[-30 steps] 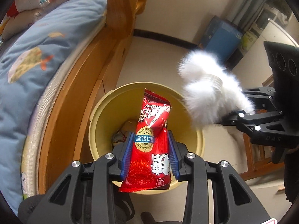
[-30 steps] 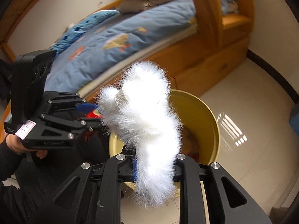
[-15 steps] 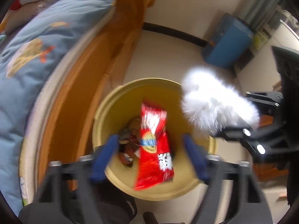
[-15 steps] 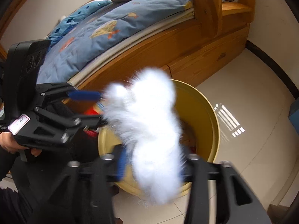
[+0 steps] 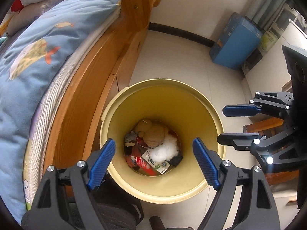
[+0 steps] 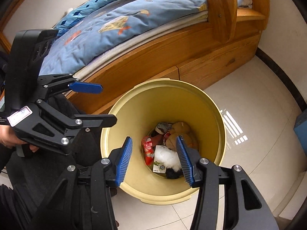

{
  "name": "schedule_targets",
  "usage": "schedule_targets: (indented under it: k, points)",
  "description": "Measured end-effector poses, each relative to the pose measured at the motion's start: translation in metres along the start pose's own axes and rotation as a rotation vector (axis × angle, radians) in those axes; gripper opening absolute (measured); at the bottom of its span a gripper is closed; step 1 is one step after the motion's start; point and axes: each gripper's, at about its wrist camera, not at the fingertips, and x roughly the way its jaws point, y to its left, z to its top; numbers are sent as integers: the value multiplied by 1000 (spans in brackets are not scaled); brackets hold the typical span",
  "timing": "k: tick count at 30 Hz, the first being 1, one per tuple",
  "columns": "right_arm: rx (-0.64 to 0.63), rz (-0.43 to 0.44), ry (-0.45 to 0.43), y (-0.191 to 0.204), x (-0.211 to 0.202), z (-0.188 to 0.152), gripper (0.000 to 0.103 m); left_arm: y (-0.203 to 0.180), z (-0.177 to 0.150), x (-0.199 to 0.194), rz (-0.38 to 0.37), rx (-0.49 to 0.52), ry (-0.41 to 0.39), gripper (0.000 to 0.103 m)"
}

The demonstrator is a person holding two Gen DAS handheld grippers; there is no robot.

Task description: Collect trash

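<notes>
A yellow bin [image 5: 199, 103] stands on the floor beside the bed; it also shows in the right wrist view [image 6: 211, 111]. At its bottom lie a white fluffy piece [image 5: 167, 150] [image 6: 166, 158], a red snack wrapper [image 5: 141, 163] [image 6: 148, 149], a brown plush toy [image 5: 152, 133] [image 6: 179, 133] and a small carton [image 5: 155, 163]. My left gripper [image 5: 153, 161] is open and empty above the bin's near rim. My right gripper [image 6: 154, 157] is open and empty above the bin. It also shows at the right edge of the left wrist view [image 5: 230, 124].
A wooden bed frame [image 5: 92, 71] with a blue quilt [image 5: 34, 44] runs along the left, its drawer fronts close to the bin. A blue box [image 5: 235, 44] stands by the far wall. Pale tiled floor [image 6: 259, 134] surrounds the bin.
Both grippers opened. The red wrapper dropped from the left gripper and the white fluffy piece from the right; both now lie at the bottom of the bin.
</notes>
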Motion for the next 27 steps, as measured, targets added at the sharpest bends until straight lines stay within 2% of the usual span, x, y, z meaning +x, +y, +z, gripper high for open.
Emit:
schedule_targets:
  k: [15, 27]
  points:
    - [-8, 12, -15, 5, -5, 6, 47, 0, -3, -6, -4, 6, -14, 83]
    - [-81, 14, -94, 45, -28, 30, 47, 14, -9, -53, 35, -27, -113, 83]
